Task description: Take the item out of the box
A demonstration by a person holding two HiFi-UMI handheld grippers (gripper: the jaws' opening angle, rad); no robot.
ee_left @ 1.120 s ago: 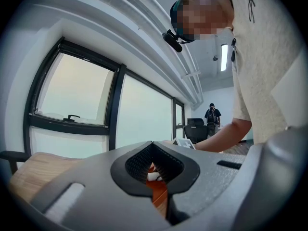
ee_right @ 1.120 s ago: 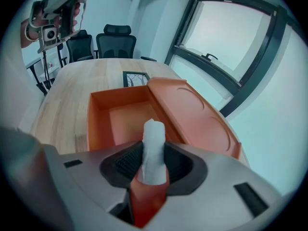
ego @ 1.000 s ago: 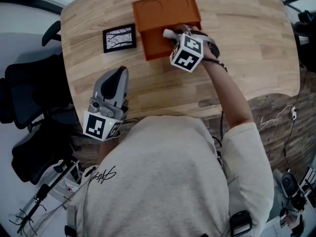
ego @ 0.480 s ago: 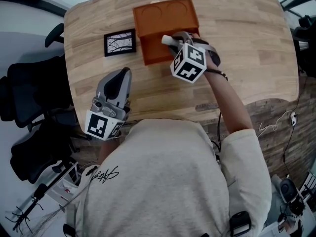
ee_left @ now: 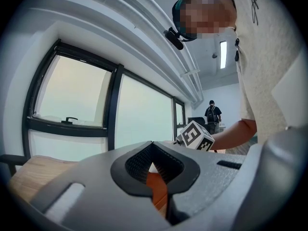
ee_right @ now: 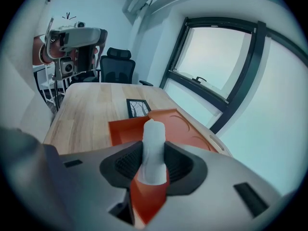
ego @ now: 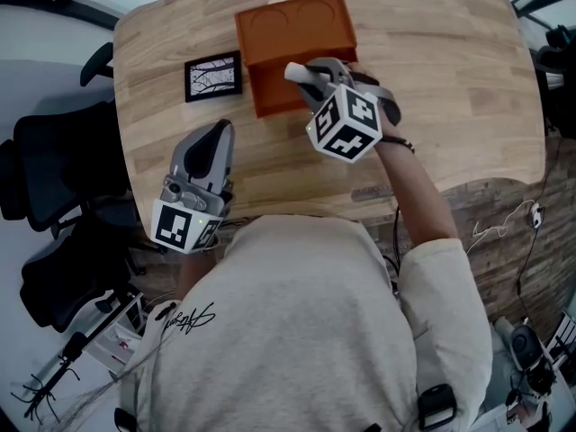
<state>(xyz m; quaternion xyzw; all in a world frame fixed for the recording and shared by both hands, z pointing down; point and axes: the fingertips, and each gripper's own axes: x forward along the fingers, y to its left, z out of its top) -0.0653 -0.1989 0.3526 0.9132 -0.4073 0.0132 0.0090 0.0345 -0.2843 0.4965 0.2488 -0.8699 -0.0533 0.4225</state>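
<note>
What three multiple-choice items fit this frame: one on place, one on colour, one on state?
1. In the head view, where does the framed picture lie relative to the box?
A. left of it
B. inside it
C. right of it

2. What colour is the box?
A. blue
B. orange
C. green

3. What is the state of the right gripper?
A. open and empty
B. shut on the white item
C. open around the picture

Answers:
1. A, the picture lies on the wood beside the box's left edge.
2. B, both views show it orange.
3. B, the right gripper view shows the pads pressed on the item's sides.
</note>
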